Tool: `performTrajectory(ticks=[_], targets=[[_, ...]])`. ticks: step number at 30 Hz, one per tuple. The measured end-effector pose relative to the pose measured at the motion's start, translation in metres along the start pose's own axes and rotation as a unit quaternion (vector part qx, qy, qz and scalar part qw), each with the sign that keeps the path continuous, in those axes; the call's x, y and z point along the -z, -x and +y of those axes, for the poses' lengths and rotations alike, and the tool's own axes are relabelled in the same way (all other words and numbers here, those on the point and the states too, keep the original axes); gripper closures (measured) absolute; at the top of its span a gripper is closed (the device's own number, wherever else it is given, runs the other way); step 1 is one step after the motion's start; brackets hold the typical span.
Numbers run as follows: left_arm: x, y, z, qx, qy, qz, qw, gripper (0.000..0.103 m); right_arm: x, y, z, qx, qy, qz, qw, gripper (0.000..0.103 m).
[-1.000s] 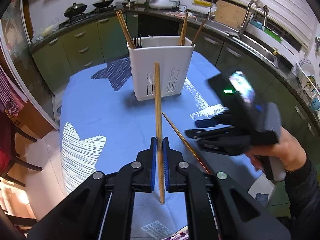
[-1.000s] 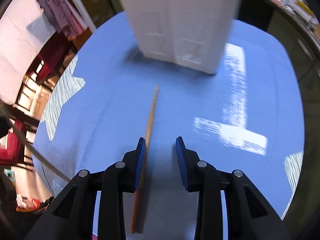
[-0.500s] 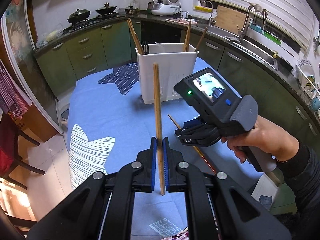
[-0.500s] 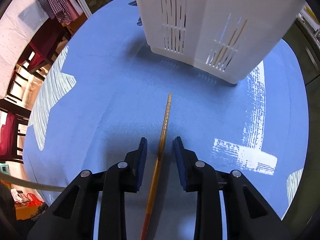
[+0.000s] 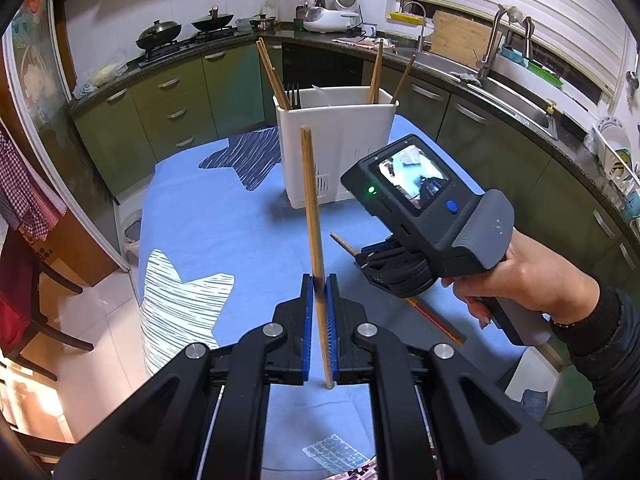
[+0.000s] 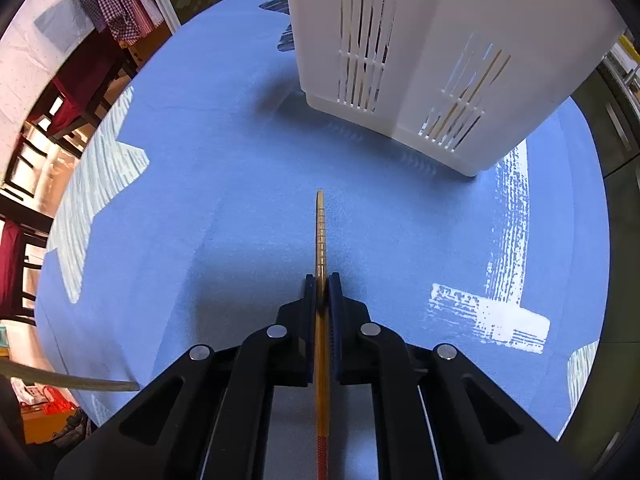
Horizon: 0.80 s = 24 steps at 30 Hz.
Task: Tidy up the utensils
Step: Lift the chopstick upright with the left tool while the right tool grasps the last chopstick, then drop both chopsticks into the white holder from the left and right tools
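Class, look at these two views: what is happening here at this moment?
A person is sorting chopsticks into a white utensil caddy on a blue tablecloth. The left claw grips a plain wooden chopstick, lifted and pointing up. The right claw has shut on a red-ended chopstick lying on the cloth, not yet raised.

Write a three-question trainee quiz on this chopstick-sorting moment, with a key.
1. True or false: the left gripper holds nothing.
2. What is the right gripper shut on?
3. Multiple choice: where does the white utensil holder stand? A) on the kitchen counter B) on the blue tablecloth C) in the sink

Key: 1. False, it clamps a plain wooden chopstick. 2. A red-ended chopstick lying on the cloth. 3. B.
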State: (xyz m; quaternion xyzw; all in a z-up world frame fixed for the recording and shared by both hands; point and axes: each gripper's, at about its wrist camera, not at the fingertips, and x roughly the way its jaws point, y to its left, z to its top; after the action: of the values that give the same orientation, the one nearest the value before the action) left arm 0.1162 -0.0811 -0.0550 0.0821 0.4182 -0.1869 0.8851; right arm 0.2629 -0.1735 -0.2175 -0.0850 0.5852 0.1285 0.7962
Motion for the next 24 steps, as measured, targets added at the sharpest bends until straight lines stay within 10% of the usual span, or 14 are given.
performTrajectory(ticks=[24], targets=[[0.000,0.003,-0.003,-0.007,-0.014,-0.004,0.9999,0.097,0.139,0.201,-0.032,-0.016,-0.044,-0.273,0.961,0.096]])
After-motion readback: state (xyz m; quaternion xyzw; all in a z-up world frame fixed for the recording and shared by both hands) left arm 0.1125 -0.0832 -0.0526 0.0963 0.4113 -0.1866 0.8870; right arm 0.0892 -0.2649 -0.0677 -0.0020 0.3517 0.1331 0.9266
